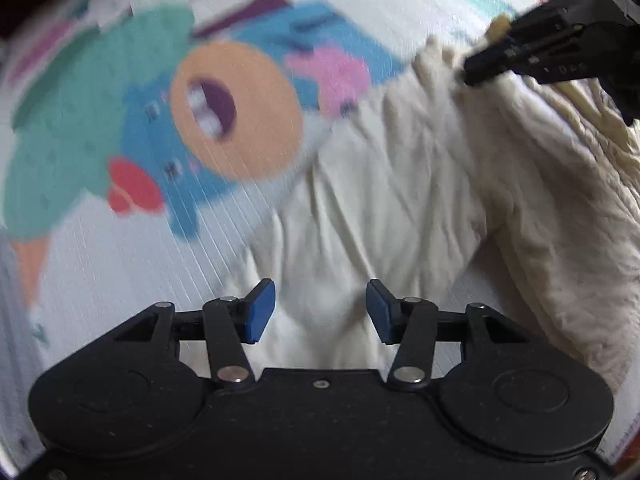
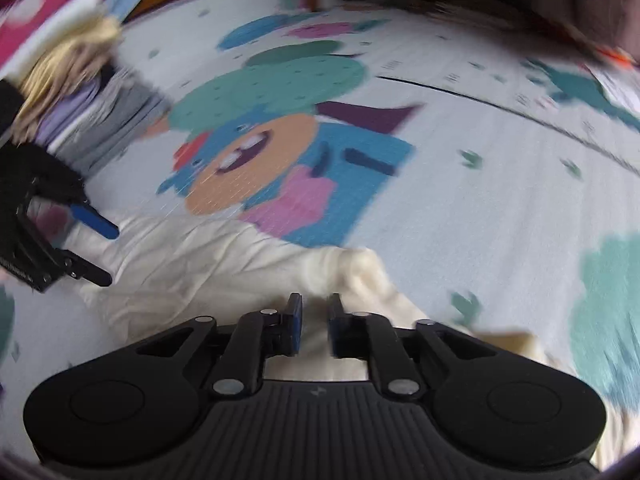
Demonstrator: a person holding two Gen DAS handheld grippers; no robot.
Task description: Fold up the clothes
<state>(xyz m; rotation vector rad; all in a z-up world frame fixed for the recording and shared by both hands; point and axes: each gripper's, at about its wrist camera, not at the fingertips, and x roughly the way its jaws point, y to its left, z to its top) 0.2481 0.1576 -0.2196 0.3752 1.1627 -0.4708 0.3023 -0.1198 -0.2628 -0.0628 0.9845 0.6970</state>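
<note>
Cream garment spread on a cartoon play mat, both tongs over it.

The left gripper point(image 1: 320, 308) has its jaws wide apart and holds nothing, the cream garment point(image 1: 400, 200) right under and ahead of it. A stack of folded clothes point(image 2: 92, 120) sits off to its far side. The right gripper point(image 2: 314, 328) is nearly closed, pinching the garment's edge. The play mat point(image 2: 480, 200) is too blurry to read any writing on it.
</note>
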